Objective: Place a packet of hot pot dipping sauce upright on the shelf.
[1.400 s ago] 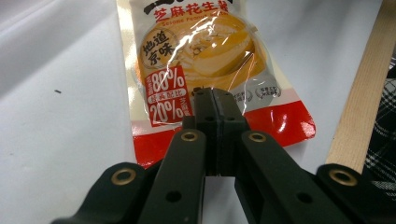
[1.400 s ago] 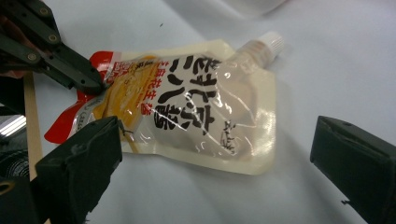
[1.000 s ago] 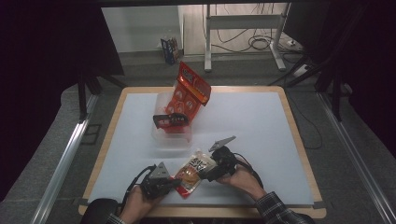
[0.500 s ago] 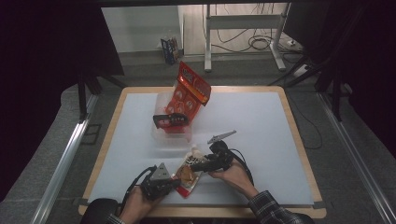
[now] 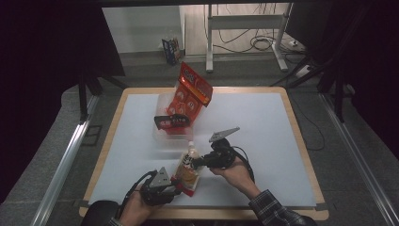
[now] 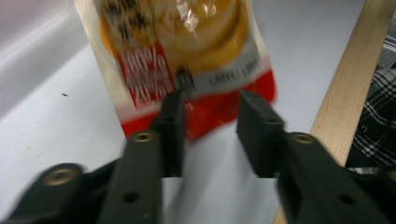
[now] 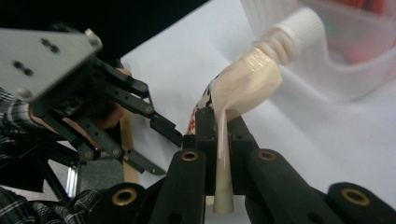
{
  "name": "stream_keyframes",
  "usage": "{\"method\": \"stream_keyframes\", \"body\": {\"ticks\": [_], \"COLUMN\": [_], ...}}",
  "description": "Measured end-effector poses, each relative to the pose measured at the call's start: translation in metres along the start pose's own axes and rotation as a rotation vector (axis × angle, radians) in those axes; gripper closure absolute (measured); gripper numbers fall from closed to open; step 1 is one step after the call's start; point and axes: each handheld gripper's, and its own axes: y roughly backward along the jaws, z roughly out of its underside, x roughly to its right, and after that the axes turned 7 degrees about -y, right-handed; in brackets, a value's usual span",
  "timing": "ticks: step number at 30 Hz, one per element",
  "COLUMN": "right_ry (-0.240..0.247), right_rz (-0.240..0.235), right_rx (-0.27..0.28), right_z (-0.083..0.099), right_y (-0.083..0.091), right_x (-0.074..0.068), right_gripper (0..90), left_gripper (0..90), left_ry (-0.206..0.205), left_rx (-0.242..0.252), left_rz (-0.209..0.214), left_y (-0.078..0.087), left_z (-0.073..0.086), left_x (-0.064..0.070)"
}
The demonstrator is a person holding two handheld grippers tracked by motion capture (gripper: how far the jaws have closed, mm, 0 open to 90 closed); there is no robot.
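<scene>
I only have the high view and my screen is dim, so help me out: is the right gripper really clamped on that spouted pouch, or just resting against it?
Observer: Clamped. In the right gripper view the right gripper has both jaws pressed flat on the pouch's side edge, below the white cap.
Operator: And the left gripper, is it holding the bottom?
Observer: No. In the left gripper view the left gripper is open, with the pouch's red bottom edge sitting between its jaws, a gap showing on one side.
Operator: What is right behind the cap?
Observer: A clear plastic bin, close behind it in the right gripper view.
</scene>
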Motion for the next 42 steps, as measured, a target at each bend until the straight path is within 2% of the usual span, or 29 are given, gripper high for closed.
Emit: {"method": "stream_keyframes", "body": {"ticks": [4,7,12,17,20,28,33,42], "right_ry": [0.050,0.062,0.067,0.085,0.094,0.113,0.127,0.151], "right_rz": [0.032,0.049,0.073,0.095,0.106,0.136,0.149,0.163], "right_rx": [0.031,0.050,0.079,0.097,0.108,0.132,0.148,0.156], "right_z": [-0.007,-0.011,-0.016,-0.022,-0.026,-0.040,-0.051,-0.071], "right_y": [0.016,0.027,0.043,0.055,0.062,0.075,0.080,0.082], "right_x": [-0.008,-0.008,-0.009,-0.011,-0.012,-0.013,-0.013,-0.008], "right_gripper": [86.8,87.0,87.1,87.2,87.2,87.3,87.3,87.3], "left_gripper": [43.8,31.7,17.3,8.0,6.2,2.9,1.9,1.5], "left_ry": [-0.001,0.000,-0.001,0.011,0.018,-0.009,-0.024,-0.035], "left_rx": [0.058,0.090,0.108,0.110,0.115,0.104,0.078,0.065], "left_rz": [-0.006,-0.017,-0.024,-0.043,-0.057,-0.093,-0.101,-0.108], "left_y": [0.005,0.008,0.012,0.014,0.015,0.016,0.015,0.014], "left_z": [-0.002,-0.003,-0.003,-0.002,-0.002,-0.001,-0.001,-0.001], "left_x": [0.004,0.005,0.003,0.000,0.000,0.000,0.001,0.002]}}
